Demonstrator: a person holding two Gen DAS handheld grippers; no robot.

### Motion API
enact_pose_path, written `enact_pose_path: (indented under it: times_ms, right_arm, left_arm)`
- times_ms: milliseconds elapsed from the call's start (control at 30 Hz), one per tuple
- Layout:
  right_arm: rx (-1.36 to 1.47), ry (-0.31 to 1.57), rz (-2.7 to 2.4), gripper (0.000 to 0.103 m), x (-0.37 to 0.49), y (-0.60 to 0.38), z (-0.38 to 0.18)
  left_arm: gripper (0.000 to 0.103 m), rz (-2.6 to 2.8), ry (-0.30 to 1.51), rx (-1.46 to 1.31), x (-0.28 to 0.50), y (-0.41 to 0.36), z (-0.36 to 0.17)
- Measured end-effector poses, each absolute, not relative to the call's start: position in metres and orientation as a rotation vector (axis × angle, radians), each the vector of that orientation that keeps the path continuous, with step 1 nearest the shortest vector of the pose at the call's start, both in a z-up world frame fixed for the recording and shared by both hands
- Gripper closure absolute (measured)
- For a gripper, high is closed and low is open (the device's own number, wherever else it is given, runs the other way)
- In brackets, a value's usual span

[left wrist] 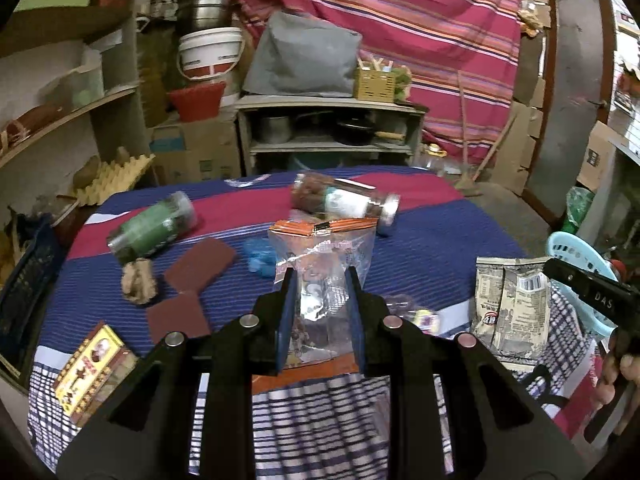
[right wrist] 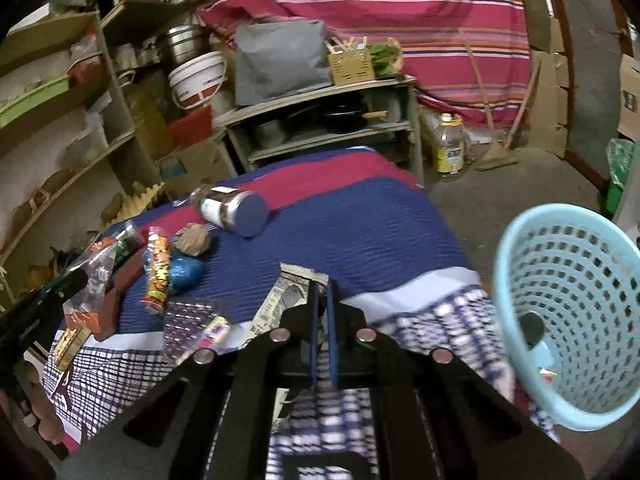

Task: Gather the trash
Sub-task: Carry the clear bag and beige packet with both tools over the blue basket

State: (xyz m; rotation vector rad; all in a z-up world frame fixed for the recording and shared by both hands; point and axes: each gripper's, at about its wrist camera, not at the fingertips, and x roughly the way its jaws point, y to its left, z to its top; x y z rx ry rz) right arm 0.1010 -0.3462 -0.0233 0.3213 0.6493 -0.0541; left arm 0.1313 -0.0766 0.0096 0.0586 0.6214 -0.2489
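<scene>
A: Your left tool [left wrist: 320, 276] is pinched shut on a clear bag [left wrist: 324, 256] with an orange top, held up over the bench [left wrist: 420, 248]. Your right tool [right wrist: 322, 292] is squeezed tight on a grey wrapper [right wrist: 290, 294].

B: So which step is this?

A: I think you are carrying both to the basket [right wrist: 568, 312]. It sits just off the bench's edge, on your right. Next, hold each tool over its open top, then let go. Aim well, wrappers flutter.

B: How much is left?

A: Two jars [left wrist: 154, 226] lying down, two brown pads [left wrist: 200, 262], one paper ball [right wrist: 194, 239], one blue ball [right wrist: 185, 273], one yellow box [left wrist: 94, 368].
</scene>
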Motion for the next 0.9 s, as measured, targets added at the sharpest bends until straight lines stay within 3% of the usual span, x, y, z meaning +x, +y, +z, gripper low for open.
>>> enact_pose_path:
  times_ms: [567,900]
  right_arm:
    - [0.381,0.494,-0.238,0.1,0.027,-0.494,0.024]
    - [0.39,0.506,-0.373,0.1,-0.002,-0.572,0.007]
  left_arm:
    - [0.08,-0.483,0.574,0.129,0.115,-0.241,0.03]
    - [0.08,-0.658,0.572,0.166,0.091,-0.36,0.014]
